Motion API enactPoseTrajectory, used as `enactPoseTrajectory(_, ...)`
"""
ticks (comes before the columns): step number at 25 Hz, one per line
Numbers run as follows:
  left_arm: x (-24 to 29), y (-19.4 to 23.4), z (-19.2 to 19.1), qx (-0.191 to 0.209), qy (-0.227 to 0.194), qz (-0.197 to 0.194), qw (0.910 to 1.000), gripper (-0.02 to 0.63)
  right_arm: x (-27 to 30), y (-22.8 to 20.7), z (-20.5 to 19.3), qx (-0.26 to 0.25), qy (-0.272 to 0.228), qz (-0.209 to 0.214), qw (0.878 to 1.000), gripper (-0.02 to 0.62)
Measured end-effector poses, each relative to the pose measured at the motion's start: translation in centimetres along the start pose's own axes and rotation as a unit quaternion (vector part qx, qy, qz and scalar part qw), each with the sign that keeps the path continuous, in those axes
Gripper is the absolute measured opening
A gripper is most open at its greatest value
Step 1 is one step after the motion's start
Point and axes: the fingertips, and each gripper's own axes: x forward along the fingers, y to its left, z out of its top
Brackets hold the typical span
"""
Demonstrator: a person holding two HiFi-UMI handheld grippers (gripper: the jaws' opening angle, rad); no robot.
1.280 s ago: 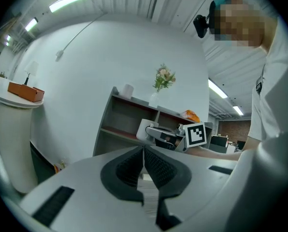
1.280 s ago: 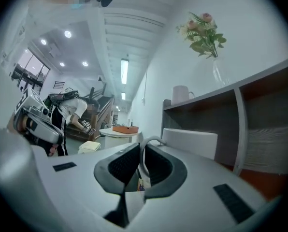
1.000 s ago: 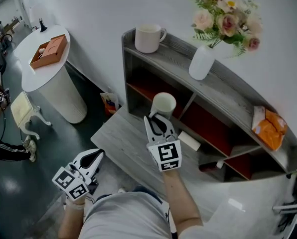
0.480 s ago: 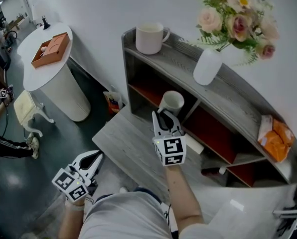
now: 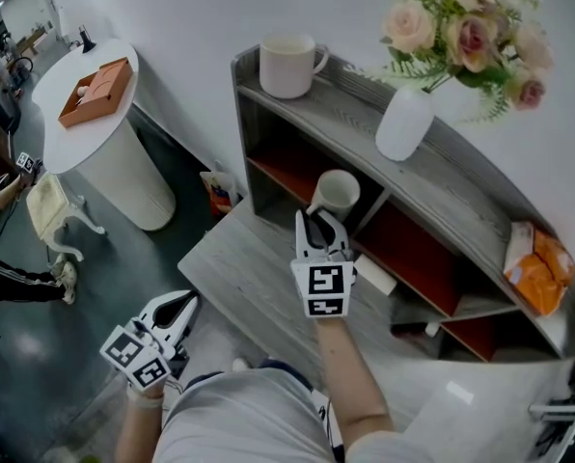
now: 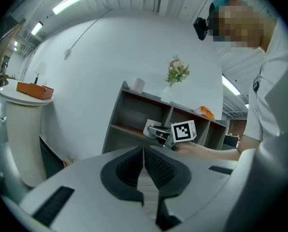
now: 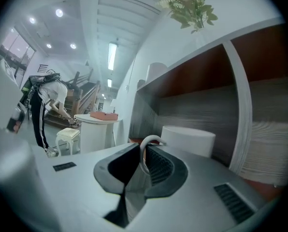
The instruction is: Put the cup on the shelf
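Observation:
A white cup (image 5: pixel 336 193) hangs at the mouth of the left middle compartment of the grey shelf (image 5: pixel 326 109), above the red-brown board. My right gripper (image 5: pixel 315 219) is shut on the cup's handle (image 7: pixel 147 145). In the right gripper view the cup's body (image 7: pixel 190 139) sits just past the jaws, with the compartment's back wall behind it. My left gripper (image 5: pixel 184 305) hangs low at the left, off the shelf, shut with nothing in it; its pads (image 6: pixel 156 168) meet.
A second white mug (image 5: pixel 287 66) and a white vase of flowers (image 5: pixel 404 123) stand on the shelf top. An orange packet (image 5: pixel 538 258) lies at its right end. A small white box (image 5: pixel 374 273) rests on the low grey ledge (image 5: pixel 234 268). A round white table (image 5: pixel 70 133) carries an orange box (image 5: pixel 96 90).
My right gripper has carried the cup forward and a little right, closer into the shelf's middle compartment. The left gripper has stayed where it was.

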Motion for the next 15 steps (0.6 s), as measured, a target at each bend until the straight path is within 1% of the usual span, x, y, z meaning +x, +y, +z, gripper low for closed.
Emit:
enactPoseTrajectory(6,0.0,-0.1,-0.3,-0.001,0.002,-0.001,1.0,0.023,0.0,-0.3,0.0,0.011,0.002,-0.016,1.0,0.043)
enactPoseTrajectory(10,0.0,-0.1,-0.3,-0.001,0.003,0.0,1.0,0.023,0.1,-0.7,-0.4,0.02,0.008,-0.028,0.999,0.057)
enactPoseTrajectory(15,0.0,-0.1,-0.3,0.0,0.005,0.0,1.0,0.023,0.1,-0.9,-1.1,0.036,0.018,-0.03,0.999,0.141)
